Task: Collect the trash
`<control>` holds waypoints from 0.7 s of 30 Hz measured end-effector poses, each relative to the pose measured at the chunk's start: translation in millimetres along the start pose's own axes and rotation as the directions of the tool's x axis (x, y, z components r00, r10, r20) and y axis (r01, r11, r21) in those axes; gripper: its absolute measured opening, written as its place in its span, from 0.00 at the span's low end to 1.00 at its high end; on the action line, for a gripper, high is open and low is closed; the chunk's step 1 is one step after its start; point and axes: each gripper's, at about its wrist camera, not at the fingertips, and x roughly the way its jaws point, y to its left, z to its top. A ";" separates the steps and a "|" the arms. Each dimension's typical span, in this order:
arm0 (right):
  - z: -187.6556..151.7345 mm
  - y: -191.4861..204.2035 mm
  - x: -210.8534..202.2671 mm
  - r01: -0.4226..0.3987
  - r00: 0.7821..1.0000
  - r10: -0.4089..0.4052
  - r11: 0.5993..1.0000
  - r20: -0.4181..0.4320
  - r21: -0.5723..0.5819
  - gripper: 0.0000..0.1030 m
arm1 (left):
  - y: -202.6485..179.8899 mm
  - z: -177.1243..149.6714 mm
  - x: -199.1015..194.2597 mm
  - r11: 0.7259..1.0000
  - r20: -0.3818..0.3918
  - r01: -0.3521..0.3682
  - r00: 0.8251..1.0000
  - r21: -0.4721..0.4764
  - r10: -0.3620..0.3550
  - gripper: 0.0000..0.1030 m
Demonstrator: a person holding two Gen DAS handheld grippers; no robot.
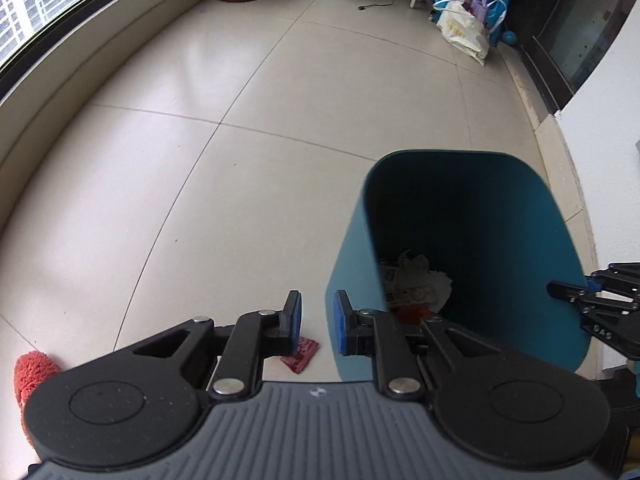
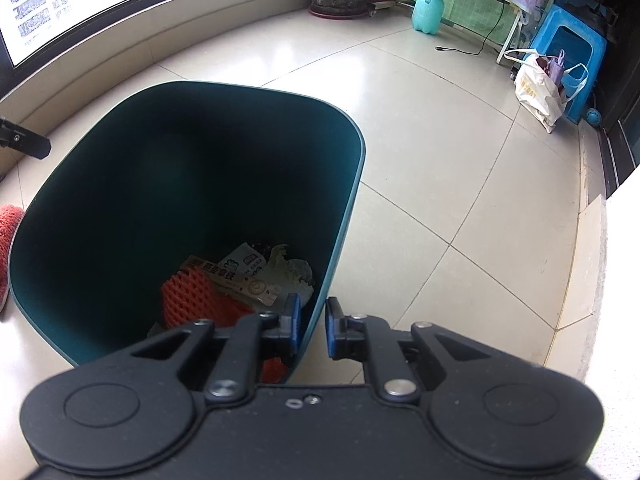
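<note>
Tiled floor [image 1: 280,120] under bin [image 1: 352,280], wrapper [image 1: 302,354]

Glossy floor tiles [image 1: 320,92]; matt plastic bin [image 2: 120,184]

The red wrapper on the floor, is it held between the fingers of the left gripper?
No. The red wrapper lies flat on the tile floor beneath the open left gripper, whose fingers do not touch it.

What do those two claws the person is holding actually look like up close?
Both look alike. The left claw has black jointed metal linkages with silver pivot pins, two round black discs at the base, a ribbed grey housing, and blue pads on its fingertips. The right claw matches, though its housing looks plain black.
</note>
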 end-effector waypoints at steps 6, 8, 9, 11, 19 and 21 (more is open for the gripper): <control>2.6 1.7 2.5 0.024 1.000 -0.024 1.000 -0.006 -0.003 0.08 | 45.0 -25.3 38.3 0.997 -0.064 0.025 0.998 -0.075 -0.029 0.21; 5.3 0.5 4.6 0.059 0.998 -0.059 0.998 -0.003 0.001 0.05 | 51.4 -33.2 53.4 0.996 -0.085 0.040 0.995 -0.081 -0.047 0.31; 6.6 -1.9 5.0 0.072 0.997 -0.072 0.997 0.000 0.011 0.03 | 53.3 -37.1 59.8 0.996 -0.087 0.043 0.995 -0.078 -0.050 0.41; 10.1 -12.2 5.5 0.074 0.997 -0.074 0.996 -0.002 0.050 0.02 | 54.9 -44.3 72.0 0.997 -0.085 0.038 0.995 -0.070 -0.043 0.64; 9.9 -12.7 3.6 0.074 0.997 -0.074 0.996 -0.004 0.054 0.03 | 59.0 -60.0 142.2 0.991 -0.182 0.073 0.979 -0.115 -0.094 0.70; 9.2 -11.6 3.0 0.074 0.997 -0.074 0.996 -0.005 0.055 0.03 | 68.3 -61.2 163.9 0.977 -0.210 0.043 0.974 -0.207 -0.087 0.70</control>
